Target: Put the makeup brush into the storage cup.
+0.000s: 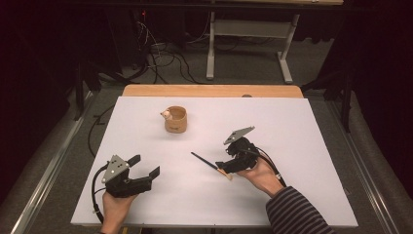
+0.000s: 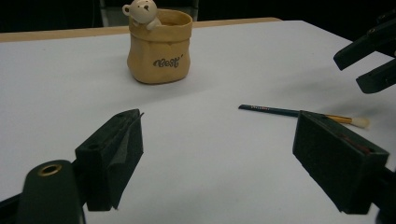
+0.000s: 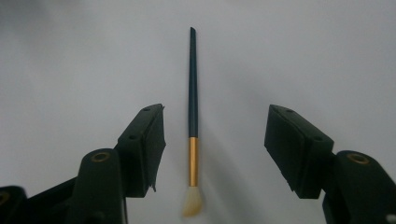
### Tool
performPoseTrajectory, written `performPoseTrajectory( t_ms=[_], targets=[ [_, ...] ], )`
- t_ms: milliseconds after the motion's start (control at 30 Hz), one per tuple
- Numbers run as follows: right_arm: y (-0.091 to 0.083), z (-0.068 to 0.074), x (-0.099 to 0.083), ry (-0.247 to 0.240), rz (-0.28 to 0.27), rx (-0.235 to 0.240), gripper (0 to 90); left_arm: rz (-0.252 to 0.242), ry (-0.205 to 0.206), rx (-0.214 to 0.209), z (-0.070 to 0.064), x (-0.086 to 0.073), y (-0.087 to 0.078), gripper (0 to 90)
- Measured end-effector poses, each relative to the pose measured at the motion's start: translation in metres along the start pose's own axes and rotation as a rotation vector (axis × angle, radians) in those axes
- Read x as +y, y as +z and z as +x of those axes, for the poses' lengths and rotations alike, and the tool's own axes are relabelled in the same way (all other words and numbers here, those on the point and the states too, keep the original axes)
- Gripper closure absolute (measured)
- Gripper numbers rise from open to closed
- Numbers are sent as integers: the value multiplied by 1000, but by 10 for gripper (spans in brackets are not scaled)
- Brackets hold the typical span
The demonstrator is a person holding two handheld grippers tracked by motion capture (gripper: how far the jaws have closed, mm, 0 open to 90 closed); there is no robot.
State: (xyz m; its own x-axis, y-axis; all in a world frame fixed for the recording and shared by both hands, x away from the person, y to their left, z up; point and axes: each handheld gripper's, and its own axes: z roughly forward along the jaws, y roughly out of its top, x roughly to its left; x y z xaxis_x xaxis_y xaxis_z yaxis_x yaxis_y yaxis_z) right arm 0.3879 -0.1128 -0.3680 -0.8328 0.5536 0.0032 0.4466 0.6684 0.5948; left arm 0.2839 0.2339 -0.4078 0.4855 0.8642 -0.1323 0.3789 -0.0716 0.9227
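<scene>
In the high view, the right gripper (image 1: 229, 167) hangs over the brush (image 1: 210, 165), which lies flat near the table's (image 1: 311, 146) middle; the left gripper (image 1: 146, 166) rests near the front left corner, jaws spread and empty.

In the left gripper view, a bear cup (image 2: 159, 45) stands beyond.

In the right gripper view, wide-open jaws straddle the brush without touching it.
</scene>
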Motion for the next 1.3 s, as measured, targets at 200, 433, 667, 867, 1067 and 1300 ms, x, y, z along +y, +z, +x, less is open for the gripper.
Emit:
performPoseTrajectory(
  t_ms=[200, 433, 667, 867, 1067, 1300],
  targets=[
    [3, 1, 6, -8, 70, 3, 439, 2, 5, -1, 0, 0, 0, 166],
    [11, 2, 10, -26, 131, 2, 480, 3, 8, -2, -1, 0, 0, 166],
    [19, 2, 15, -24, 204, 20, 521, 2, 9, 0, -1, 0, 0, 167],
    [24, 3, 15, -21, 242, 24, 559, 2, 9, 0, -1, 0, 0, 167],
    [32, -1, 14, 8, 286, 27, 567, 3, 8, 1, -1, 0, 0, 168],
    [36, 1, 14, 12, 316, 19, 582, 3, 9, 1, -1, 0, 0, 168]
  ],
)
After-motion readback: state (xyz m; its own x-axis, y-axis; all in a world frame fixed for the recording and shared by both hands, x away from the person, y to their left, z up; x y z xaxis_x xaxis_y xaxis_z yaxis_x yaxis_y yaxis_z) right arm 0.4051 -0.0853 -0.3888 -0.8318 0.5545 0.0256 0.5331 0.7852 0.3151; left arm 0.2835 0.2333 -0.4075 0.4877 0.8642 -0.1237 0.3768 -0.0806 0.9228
